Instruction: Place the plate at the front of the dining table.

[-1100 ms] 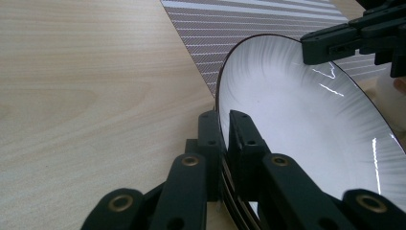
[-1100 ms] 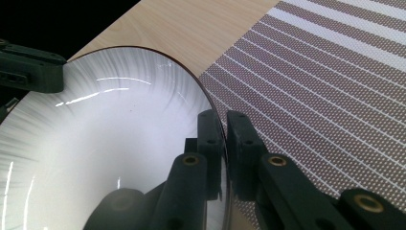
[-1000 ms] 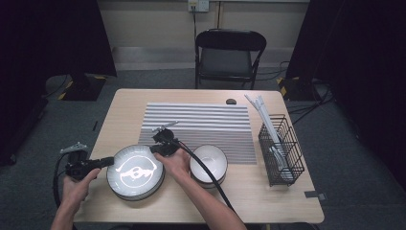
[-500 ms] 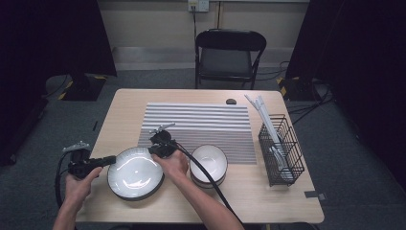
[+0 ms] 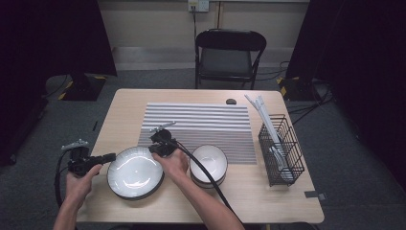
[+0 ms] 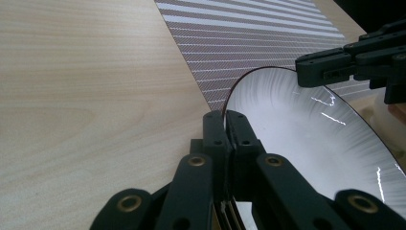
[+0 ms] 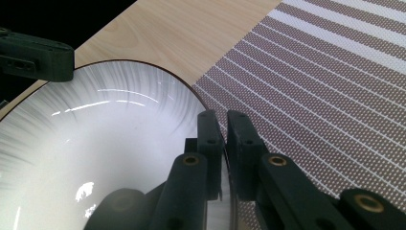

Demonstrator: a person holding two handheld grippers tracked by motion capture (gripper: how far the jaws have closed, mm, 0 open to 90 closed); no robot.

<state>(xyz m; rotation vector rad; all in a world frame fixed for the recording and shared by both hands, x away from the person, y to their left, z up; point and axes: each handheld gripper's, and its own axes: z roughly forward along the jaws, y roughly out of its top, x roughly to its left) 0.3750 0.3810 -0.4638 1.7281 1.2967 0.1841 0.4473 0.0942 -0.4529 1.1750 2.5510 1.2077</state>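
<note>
Pale wood worktop (image 5: 119, 110), grey carpet; near edge: one white plate (image 5: 135, 172), rim clenched by left tongs (image 5: 111, 156) and right tongs (image 5: 154, 149); one bowl (image 5: 208, 164), one striped mat (image 5: 201, 122), one wire basket (image 5: 281, 151); beyond, one folding chair (image 5: 229, 57)

Basket (image 5: 281, 148) contents too small

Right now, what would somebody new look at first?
The big white plate at the table's near left, pinched at its rim by two black tongs: the left tongs on its left edge, the right tongs on its far right edge. Beside it sit stacked white bowls, with a black wire basket at the right.
</note>
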